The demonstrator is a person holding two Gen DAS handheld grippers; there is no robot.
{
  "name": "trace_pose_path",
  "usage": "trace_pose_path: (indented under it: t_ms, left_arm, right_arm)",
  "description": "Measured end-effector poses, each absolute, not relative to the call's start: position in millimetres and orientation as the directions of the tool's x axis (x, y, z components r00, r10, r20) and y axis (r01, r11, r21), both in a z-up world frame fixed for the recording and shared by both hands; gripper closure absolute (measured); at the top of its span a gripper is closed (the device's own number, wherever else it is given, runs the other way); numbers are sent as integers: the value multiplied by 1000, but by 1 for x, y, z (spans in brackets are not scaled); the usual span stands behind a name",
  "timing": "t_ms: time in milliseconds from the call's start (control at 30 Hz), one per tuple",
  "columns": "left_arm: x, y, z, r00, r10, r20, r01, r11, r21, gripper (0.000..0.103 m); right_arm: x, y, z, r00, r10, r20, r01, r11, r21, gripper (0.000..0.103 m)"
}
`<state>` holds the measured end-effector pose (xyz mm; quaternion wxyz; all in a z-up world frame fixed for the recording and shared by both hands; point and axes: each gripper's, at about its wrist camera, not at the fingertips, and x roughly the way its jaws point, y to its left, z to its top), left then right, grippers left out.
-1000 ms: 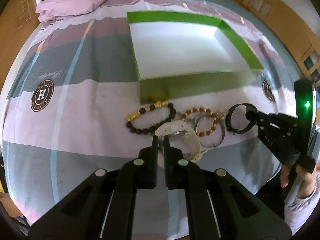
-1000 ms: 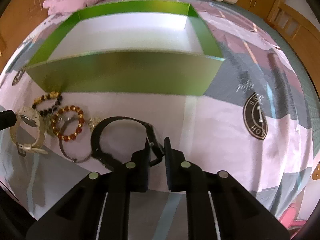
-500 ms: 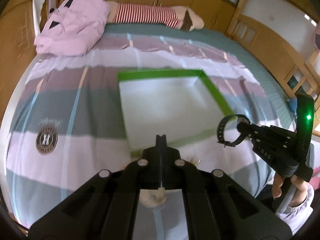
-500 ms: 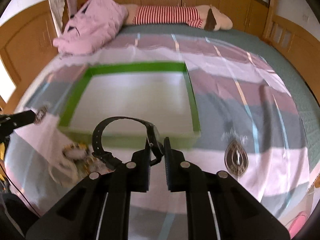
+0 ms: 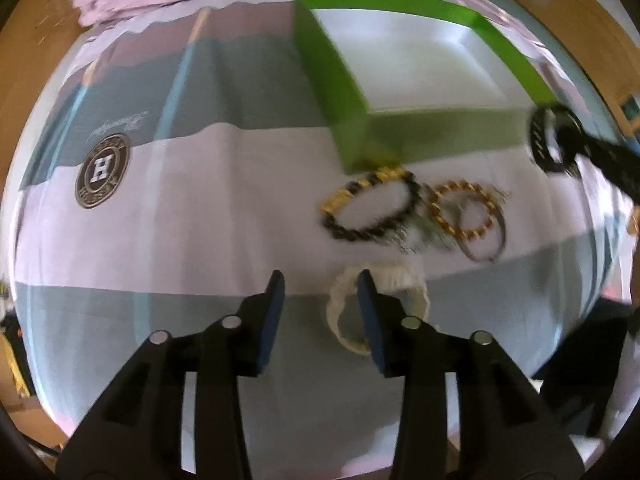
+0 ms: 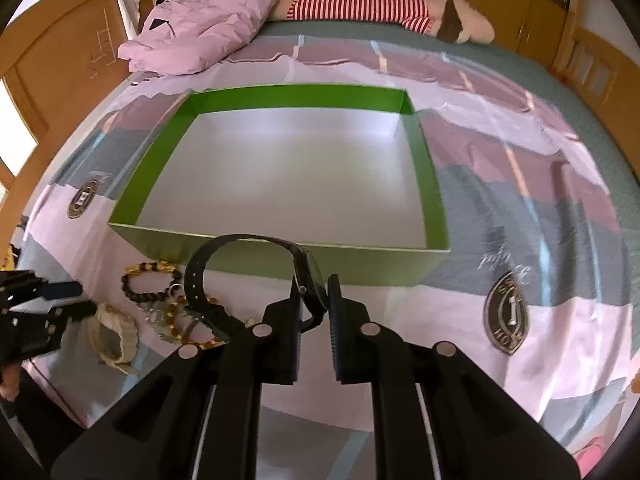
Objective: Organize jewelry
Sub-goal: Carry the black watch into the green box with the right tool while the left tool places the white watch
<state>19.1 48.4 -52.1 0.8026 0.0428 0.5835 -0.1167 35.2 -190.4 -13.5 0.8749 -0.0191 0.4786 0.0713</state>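
— Black fingers at the bottom of the left wrist view, are they pinching something?

— No. The left gripper has its fingers wide apart and holds nothing. The cream watch lies on the bedspread just beside the right-hand finger, partly behind it.

— And the other one?

— The right gripper has a black watch between its fingers. The watch face sits in the small gap and the strap loops out to the left. I cannot tell how tight the pinch is.

— Where is that watch?

— Up in the air, in front of the near wall of the green box, low in the middle of the frame.

— What else is on the bed?

— A black and gold bead bracelet, an orange bead bracelet and a thin silver bangle, close together in front of the box. A pink blanket is at the upper left.
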Motion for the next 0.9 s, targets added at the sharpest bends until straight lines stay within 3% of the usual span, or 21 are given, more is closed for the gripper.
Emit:
trace_pose_path:
  t_ms: [67, 200, 233, 300, 367, 567, 733, 900]
  left_arm:
    - [13, 46, -55, 281, -171, -944, 276, 957, -91, 46]
    - [5, 42, -65, 272, -169, -947, 313, 946, -79, 49]
    - [6, 43, -68, 269, -171, -948, 314, 946, -82, 54]
    - [11, 45, -78, 249, -171, -953, 290, 952, -96, 85]
    - [12, 40, -88, 241, -137, -961, 277, 958, -67, 96]
    - [10, 28, -73, 292, -143, -946, 264, 962, -65, 98]
    - [9, 15, -7, 422, -257, -869, 292, 946, -138, 99]
    - [32, -3, 44, 525, -263, -809, 273, 953, -132, 99]
  right_arm:
    - [35, -188, -14, 531, 105, -841, -151, 988, 28, 91]
    - [34, -185, -19, 523, 102, -846, -158, 987, 22, 91]
    - [34, -184, -19, 523, 103, -846, -159, 987, 23, 91]
    - [35, -182, -20, 523, 102, -846, -160, 987, 21, 91]
    - [36, -182, -21, 523, 102, -846, -159, 987, 20, 91]
    - [36, -182, -16, 539, 107, -835, -157, 987, 26, 91]
    - [39, -189, 10, 594, 124, -795, -140, 989, 49, 91]
    - [49, -197, 32, 637, 126, -760, -118, 991, 66, 91]
